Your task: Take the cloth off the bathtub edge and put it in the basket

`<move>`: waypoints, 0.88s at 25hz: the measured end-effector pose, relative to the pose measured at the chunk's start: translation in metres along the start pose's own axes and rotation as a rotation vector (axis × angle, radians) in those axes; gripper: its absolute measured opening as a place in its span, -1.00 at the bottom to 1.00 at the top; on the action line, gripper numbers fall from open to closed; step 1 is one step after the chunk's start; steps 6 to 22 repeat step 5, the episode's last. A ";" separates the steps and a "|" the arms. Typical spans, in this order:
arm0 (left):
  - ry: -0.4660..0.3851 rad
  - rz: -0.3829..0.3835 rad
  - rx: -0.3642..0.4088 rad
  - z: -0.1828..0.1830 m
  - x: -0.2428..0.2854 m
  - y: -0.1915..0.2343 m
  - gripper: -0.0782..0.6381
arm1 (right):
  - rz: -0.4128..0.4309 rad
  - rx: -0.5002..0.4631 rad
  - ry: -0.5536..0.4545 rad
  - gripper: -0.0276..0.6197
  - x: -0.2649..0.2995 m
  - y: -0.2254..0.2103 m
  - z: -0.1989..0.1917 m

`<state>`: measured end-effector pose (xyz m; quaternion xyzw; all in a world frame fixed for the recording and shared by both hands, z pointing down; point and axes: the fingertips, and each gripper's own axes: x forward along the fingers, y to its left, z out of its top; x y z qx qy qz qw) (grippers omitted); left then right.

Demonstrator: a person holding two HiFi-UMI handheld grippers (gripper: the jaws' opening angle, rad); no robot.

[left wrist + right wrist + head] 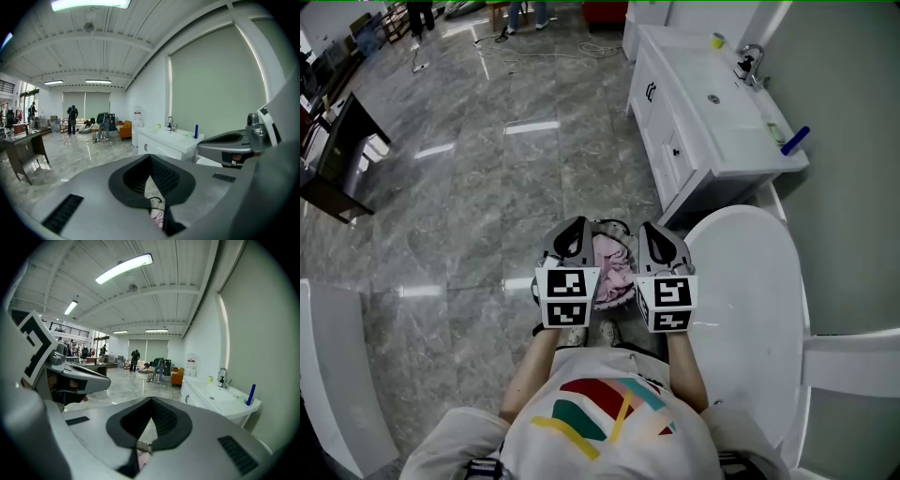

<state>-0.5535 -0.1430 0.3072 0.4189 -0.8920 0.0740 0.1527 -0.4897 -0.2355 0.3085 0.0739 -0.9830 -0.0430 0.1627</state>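
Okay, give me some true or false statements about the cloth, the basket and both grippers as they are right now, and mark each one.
1. The pink cloth lies in the basket. True.
2. The left gripper grips the cloth. False: its jaws are shut on nothing.
3. The right gripper has its jaws together. True.
4. The basket stands on the vanity. False: it sits on the floor beside the bathtub.

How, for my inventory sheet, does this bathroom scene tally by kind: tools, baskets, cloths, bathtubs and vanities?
tools: 2 (left tool, right tool)
basket: 1
pink cloth: 1, lying in the basket
bathtub: 1
vanity: 1
total: 6
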 end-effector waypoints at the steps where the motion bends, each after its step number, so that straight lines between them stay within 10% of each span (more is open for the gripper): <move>1: -0.001 0.002 -0.002 -0.001 0.000 0.001 -0.73 | 0.004 -0.004 0.000 -0.88 0.001 0.002 0.000; 22: -0.004 0.007 0.002 -0.002 0.003 0.005 -0.73 | 0.006 -0.011 -0.001 -0.88 0.006 0.002 0.001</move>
